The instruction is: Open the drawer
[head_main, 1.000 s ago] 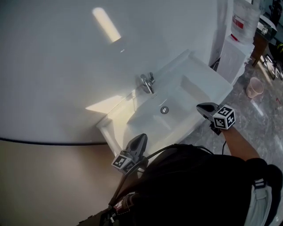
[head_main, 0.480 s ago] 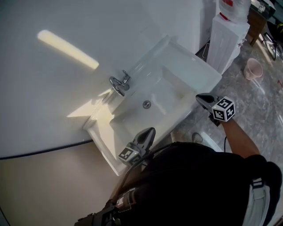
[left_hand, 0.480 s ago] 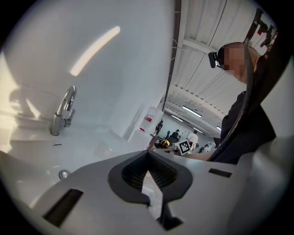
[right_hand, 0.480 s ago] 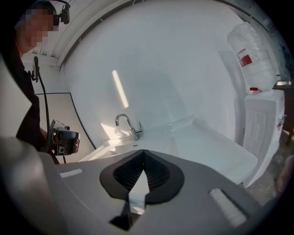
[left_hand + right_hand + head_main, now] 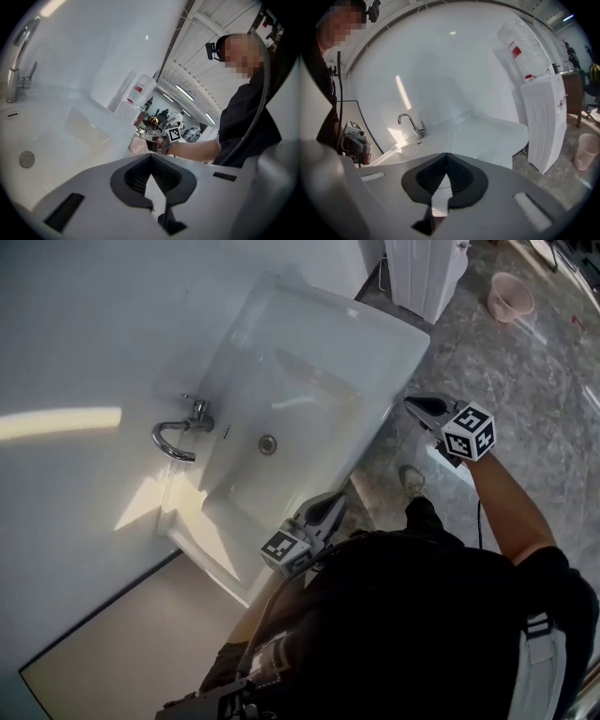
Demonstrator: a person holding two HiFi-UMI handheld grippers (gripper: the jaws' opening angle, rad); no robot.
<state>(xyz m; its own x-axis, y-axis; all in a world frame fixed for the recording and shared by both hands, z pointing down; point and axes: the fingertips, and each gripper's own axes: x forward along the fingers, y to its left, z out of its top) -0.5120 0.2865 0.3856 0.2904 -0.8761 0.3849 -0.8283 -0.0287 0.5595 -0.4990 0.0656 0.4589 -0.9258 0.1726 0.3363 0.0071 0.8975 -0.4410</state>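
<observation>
Lying in the white sink (image 5: 319, 343) is a metal drain (image 5: 268, 443).

The drawer could not be made out in any view. A white rectangular washbasin (image 5: 394, 343) hid whatever lay beneath it.

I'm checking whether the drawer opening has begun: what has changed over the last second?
The left tool and right tool have come down to just off the front edge of the sink. The head camera has tipped further down, so a shoe and more floor now show. Nothing was taken hold of or let go. Both tools stay shut and empty; no drawer is in view.
</observation>
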